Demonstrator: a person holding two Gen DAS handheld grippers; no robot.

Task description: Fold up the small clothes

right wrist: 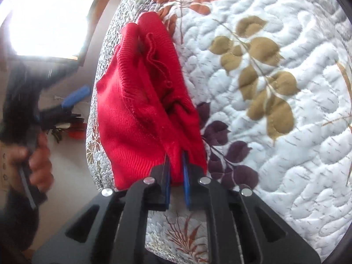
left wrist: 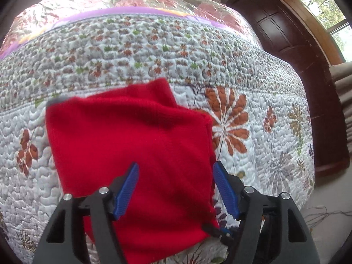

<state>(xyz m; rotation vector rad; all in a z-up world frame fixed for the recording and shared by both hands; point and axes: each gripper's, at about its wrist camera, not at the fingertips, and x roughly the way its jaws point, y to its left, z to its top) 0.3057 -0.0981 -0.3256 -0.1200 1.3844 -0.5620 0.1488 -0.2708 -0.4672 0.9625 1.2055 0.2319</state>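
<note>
A red knitted garment (left wrist: 132, 145) lies folded into a rough square on the flowered quilt (left wrist: 154, 50). My left gripper (left wrist: 176, 171) hovers open over its near half, its blue pads (left wrist: 129, 187) spread wide with only the cloth below them. The right gripper (left wrist: 217, 233) shows at the garment's near right corner. In the right wrist view the right gripper (right wrist: 176, 160) is shut on the red garment (right wrist: 140, 101) at its edge, and the layers bulge up from the quilt (right wrist: 275, 154). The left gripper's blue finger (right wrist: 76, 98) appears blurred at the left, with a hand (right wrist: 37, 160) on its handle.
The quilt covers a bed whose right edge drops to a pale floor (left wrist: 325, 198). A dark wooden door (left wrist: 286, 33) and a window (left wrist: 325, 6) stand beyond the bed. Bright window light (right wrist: 48, 15) fills the upper left of the right wrist view.
</note>
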